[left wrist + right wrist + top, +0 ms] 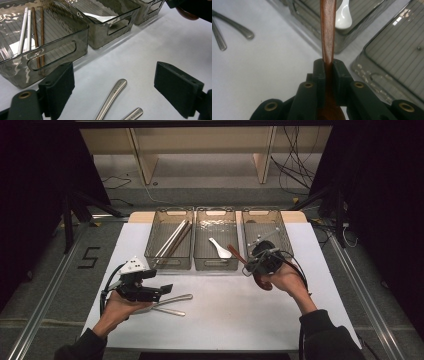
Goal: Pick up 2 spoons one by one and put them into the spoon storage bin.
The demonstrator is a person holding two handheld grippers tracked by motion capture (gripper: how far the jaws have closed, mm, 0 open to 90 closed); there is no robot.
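My right gripper (251, 265) (328, 65) is shut on a brown wooden spoon (236, 254) (328, 30). Its handle points over the near wall of the middle bin (216, 262) (317, 22), where a white spoon (220, 249) (343, 17) lies. My left gripper (157, 282) (113, 75) is open low over the white mat. Two metal utensil handles (175, 304) (112, 96) lie between and just ahead of its jaws, untouched. In the left bin (170, 260) (50, 53) lie white and brown chopsticks (172, 240) (32, 32).
A third smoky bin (275, 217) (397, 55) stands at the right of the row, behind my right hand. The white mat (235, 315) covers the table. Beyond the bins there are wooden shelf legs and cables on the floor.
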